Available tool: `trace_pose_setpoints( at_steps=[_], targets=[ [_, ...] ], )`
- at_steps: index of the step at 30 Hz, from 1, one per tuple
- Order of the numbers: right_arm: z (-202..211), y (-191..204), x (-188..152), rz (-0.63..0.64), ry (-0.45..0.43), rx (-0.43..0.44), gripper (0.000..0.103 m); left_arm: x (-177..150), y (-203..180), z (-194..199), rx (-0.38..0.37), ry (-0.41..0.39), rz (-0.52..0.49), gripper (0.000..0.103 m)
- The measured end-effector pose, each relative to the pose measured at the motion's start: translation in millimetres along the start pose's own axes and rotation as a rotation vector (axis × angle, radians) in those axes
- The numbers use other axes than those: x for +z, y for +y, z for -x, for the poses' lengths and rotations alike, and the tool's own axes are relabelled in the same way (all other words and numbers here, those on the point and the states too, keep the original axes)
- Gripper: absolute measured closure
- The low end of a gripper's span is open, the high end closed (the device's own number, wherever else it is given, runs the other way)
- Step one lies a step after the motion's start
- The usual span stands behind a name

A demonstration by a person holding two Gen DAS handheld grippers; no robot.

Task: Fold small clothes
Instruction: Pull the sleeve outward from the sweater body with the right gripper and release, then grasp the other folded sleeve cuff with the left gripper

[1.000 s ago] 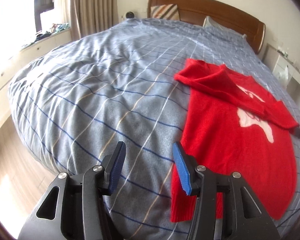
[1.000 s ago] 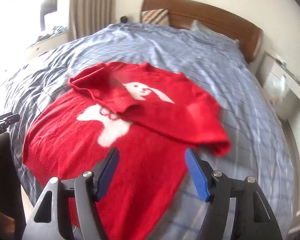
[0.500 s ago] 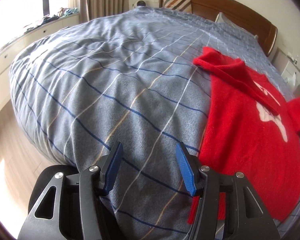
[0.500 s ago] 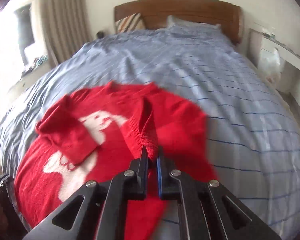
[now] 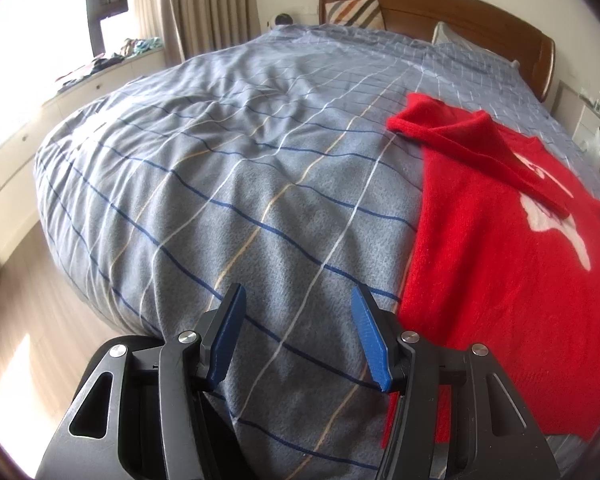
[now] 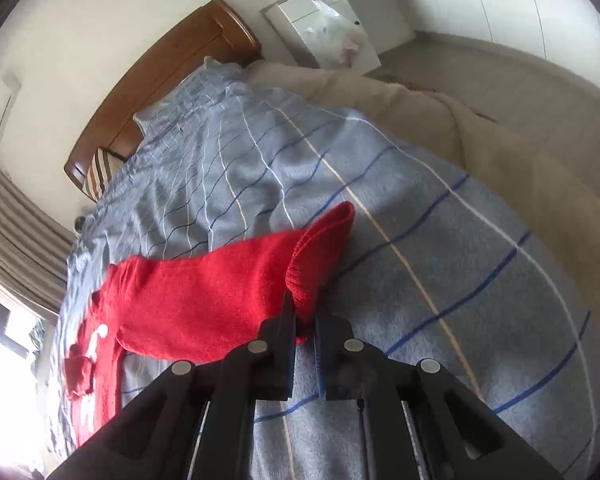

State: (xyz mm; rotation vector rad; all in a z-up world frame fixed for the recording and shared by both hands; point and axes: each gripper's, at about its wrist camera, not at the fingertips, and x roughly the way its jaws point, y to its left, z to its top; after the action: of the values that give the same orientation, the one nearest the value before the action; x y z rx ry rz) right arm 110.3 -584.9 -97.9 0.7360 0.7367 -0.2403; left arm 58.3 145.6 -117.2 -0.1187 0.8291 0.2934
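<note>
Pulled outward since before, red sweater's sleeve stretches straight across the bedspread.

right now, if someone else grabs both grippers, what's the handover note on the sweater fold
Right gripper: shut on the cuff of the red sweater's sleeve, which is pulled out sideways over the duvet. Its jaws have just eased open slightly, but the cuff is pinched between them.
Left gripper: open, holding nothing, above bare duvet at the bed's near edge, beside the sweater's hem.
Red sweater: lies flat, front up, on the bed.
Done: the other sleeve is already folded across the chest.
Left: lay the held sleeve across the body, then fold the body up.
</note>
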Motion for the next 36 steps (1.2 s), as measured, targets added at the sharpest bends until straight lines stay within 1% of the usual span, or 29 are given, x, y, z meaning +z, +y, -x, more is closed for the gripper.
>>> trace_pose_setpoints(
  at_steps=[4,6,7,8,9,10,13,14,16,17,18,19,21,22,23,26,28,29,30,31,33,34,36],
  targets=[
    [2,-11,-2,-0.091,-0.033,0.089,0.071,0,-1,-3,0.011,0.007,-0.004,0.046],
    [0,-16,1,-0.142,-0.041,0.12,0.071,0,-2,-5,0.014,0.014,-0.007,0.046],
    [-4,-19,2,-0.165,-0.032,0.125,0.086,0,-2,-5,0.016,0.014,-0.009,0.046],
    [-6,-21,3,-0.186,-0.026,0.101,0.1,0,-2,-5,0.015,0.013,-0.008,0.046],
    [-5,-25,4,-0.205,-0.027,0.062,0.099,0,-2,-5,0.014,0.013,-0.007,0.046],
    [-3,-29,3,-0.223,-0.036,0.054,0.1,0,-1,-5,0.012,0.013,-0.004,0.046],
    [15,-42,-1,-0.228,-0.086,-0.008,0.1,1,3,-8,0.003,0.021,0.018,0.046],
    [14,-49,-4,-0.221,-0.075,-0.031,0.101,1,4,-11,-0.001,0.028,0.024,0.046],
    [8,-61,-11,-0.22,-0.056,-0.033,0.101,1,3,-15,0.0,0.045,0.024,0.046],
    [7,-57,-11,-0.192,-0.06,-0.049,0.101,1,3,-17,0.003,0.051,0.02,0.046],
    [7,-47,-11,-0.144,-0.066,-0.092,0.101,1,2,-17,0.006,0.05,0.015,0.046],
    [7,-47,-11,-0.144,-0.066,-0.092,0.101,1,2,-16,0.006,0.046,0.011,0.046],
    [6,-43,-13,-0.105,-0.079,-0.116,0.1,1,1,-15,0.003,0.04,0.003,0.045],
    [8,-39,-14,-0.071,-0.093,-0.121,0.098,0,0,-13,0.004,0.039,-0.001,0.045],
    [8,-39,-14,-0.071,-0.093,-0.121,0.097,-1,-1,-12,0.007,0.038,-0.006,0.044],
    [14,-30,-17,-0.002,-0.109,-0.147,0.088,-2,-5,-12,0.023,0.034,-0.032,0.041],
    [21,-24,-22,0.05,-0.126,-0.18,0.08,-3,-9,-11,0.029,0.028,-0.047,0.039],
    [26,-23,-24,0.07,-0.138,-0.206,0.078,-3,-10,-10,0.03,0.023,-0.054,0.037],
    [32,-22,-28,0.083,-0.152,-0.23,0.072,-4,-11,-8,0.03,0.017,-0.059,0.033],
    [40,-21,-33,0.091,-0.172,-0.253,0.065,-4,-11,-7,0.031,0.01,-0.063,0.031],
    [60,-20,-44,0.093,-0.228,-0.296,0.057,-3,-12,-4,0.034,-0.002,-0.07,0.027],
    [72,-19,-50,0.087,-0.26,-0.306,0.054,-3,-13,-3,0.036,-0.003,-0.074,0.027],
    [93,-14,-61,0.071,-0.31,-0.292,0.05,-2,-14,-1,0.03,0.001,-0.083,0.027]
  ],
)
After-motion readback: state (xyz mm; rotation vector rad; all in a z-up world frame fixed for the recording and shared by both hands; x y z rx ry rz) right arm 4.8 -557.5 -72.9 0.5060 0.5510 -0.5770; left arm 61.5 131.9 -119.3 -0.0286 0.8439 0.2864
